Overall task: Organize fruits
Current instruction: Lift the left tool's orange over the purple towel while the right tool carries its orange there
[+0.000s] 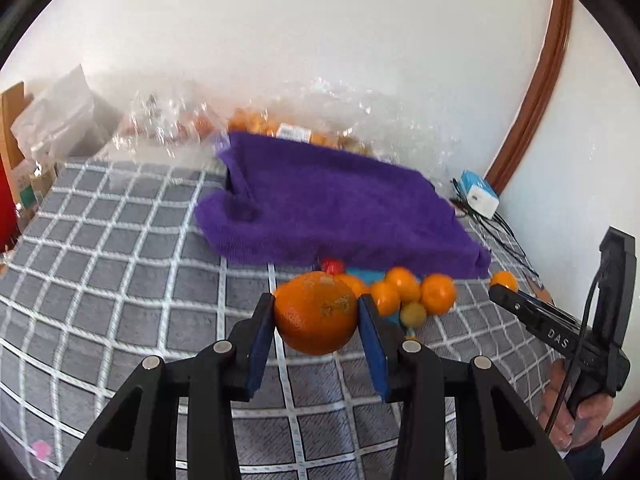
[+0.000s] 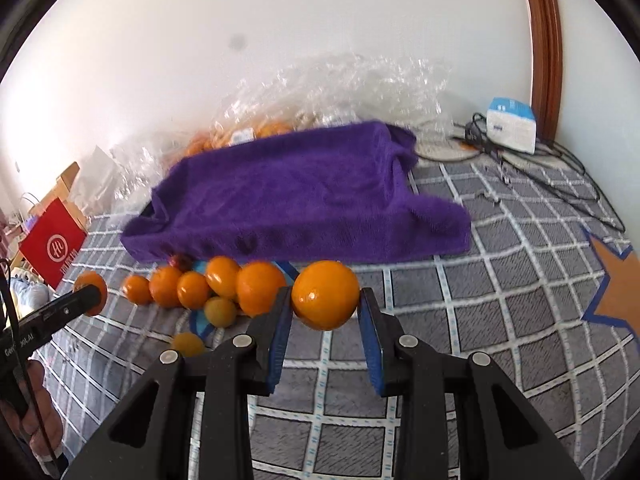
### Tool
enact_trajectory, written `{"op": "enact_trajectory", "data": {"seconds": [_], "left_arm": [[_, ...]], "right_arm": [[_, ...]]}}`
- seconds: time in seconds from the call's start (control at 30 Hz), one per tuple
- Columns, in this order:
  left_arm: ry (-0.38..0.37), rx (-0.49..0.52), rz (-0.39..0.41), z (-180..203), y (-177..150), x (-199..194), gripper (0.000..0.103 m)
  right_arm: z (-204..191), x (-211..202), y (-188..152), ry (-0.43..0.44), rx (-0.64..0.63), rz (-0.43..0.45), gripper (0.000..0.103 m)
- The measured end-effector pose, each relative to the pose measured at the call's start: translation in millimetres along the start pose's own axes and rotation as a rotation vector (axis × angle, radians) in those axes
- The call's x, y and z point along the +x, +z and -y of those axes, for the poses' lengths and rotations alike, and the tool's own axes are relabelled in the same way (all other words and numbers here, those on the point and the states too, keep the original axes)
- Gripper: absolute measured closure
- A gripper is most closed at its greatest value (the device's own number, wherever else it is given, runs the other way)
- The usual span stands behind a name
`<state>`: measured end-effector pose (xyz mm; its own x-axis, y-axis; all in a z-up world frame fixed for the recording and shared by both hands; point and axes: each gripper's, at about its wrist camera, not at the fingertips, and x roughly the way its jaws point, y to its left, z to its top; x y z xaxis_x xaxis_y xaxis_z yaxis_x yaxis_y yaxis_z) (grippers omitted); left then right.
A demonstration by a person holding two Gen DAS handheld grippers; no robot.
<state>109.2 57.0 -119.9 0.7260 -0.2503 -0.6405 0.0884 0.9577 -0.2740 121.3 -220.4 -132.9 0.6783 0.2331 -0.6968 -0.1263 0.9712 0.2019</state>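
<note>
We've got our left gripper [image 1: 316, 312] clamping a big round orange [image 1: 316, 314], our right gripper [image 2: 325, 300] pinching a smaller glossy orange [image 2: 325, 295], both clear of the loose pile [image 2: 208, 288] for sorting.

Orange fruits [image 2: 224, 284] cluster at centre; one small fruit [image 2: 219, 311] among them looks yellow-green, perhaps. Purple towel [image 2: 296, 196] above. Grey bedcover [image 2: 500, 280] carries a white grid. Red bag [image 2: 54, 242], left edge.

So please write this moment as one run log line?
left claw: shut on large orange | right claw: shut on small orange | fruit pile: before purple towel
</note>
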Motion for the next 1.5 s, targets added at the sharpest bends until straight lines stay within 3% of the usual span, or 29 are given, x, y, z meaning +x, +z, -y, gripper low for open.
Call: {"op": "enact_trajectory", "data": {"seconds": [0.33,0.83,1.5], "left_arm": [[0.000,0.026,0.023,15.1,47.7,-11.2,0.063],[0.003,0.062,0.033,26.0,95.7,-2.5,0.063],[0.027,0.055,-0.011,19.1,128.2,43.0,0.063]], "right_arm": [[-15.6,-24.7,41.0,-0.024,-0.033,0.050,0.070],[-15.0,-35.3,70.6,-0.052,-0.030,0.080,0.070],[-7.8,11.4,110.9,-0.042,-0.027,0.074,0.070]]}}
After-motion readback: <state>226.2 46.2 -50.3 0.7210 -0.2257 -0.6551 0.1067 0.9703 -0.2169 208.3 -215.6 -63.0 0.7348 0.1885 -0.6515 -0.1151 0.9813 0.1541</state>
